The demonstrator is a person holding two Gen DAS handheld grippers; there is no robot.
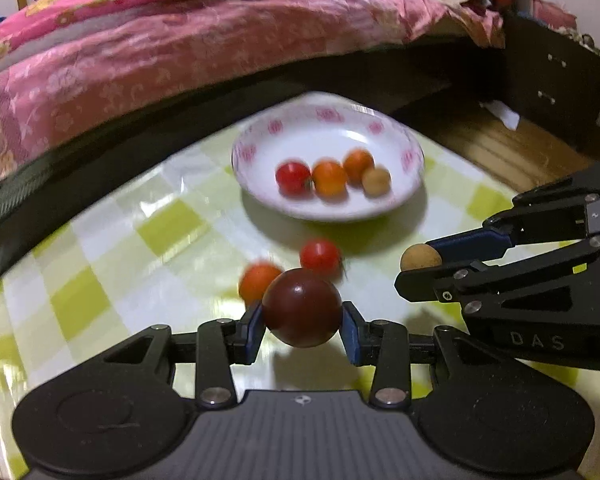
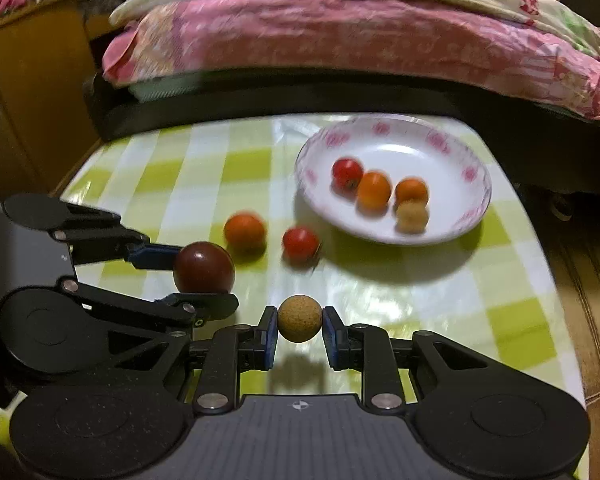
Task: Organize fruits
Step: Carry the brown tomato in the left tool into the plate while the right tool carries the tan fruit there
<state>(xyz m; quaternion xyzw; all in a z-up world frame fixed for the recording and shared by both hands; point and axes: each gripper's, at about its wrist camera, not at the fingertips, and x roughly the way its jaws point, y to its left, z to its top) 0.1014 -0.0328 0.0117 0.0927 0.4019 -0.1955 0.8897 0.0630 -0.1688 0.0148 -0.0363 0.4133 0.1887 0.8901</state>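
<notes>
My left gripper (image 1: 302, 324) is shut on a dark red tomato (image 1: 302, 307), held just above the table; it also shows in the right wrist view (image 2: 204, 267). My right gripper (image 2: 299, 330) is shut on a small tan fruit (image 2: 300, 319), seen from the left wrist too (image 1: 420, 257). A white plate with pink flowers (image 1: 380, 208) (image 2: 460, 224) holds a red tomato (image 1: 293, 176), two orange tomatoes (image 1: 330, 177) and a tan fruit (image 1: 376, 180). An orange tomato (image 1: 257, 278) (image 2: 245, 230) and a red tomato (image 1: 320, 255) (image 2: 301, 242) lie loose on the table before the plate.
The table has a glossy green and white checked cloth (image 2: 500, 320). A bed with a pink quilt (image 1: 180, 52) runs along its far edge. A dark cabinet (image 1: 556, 84) and wooden floor (image 1: 512, 148) lie to the right.
</notes>
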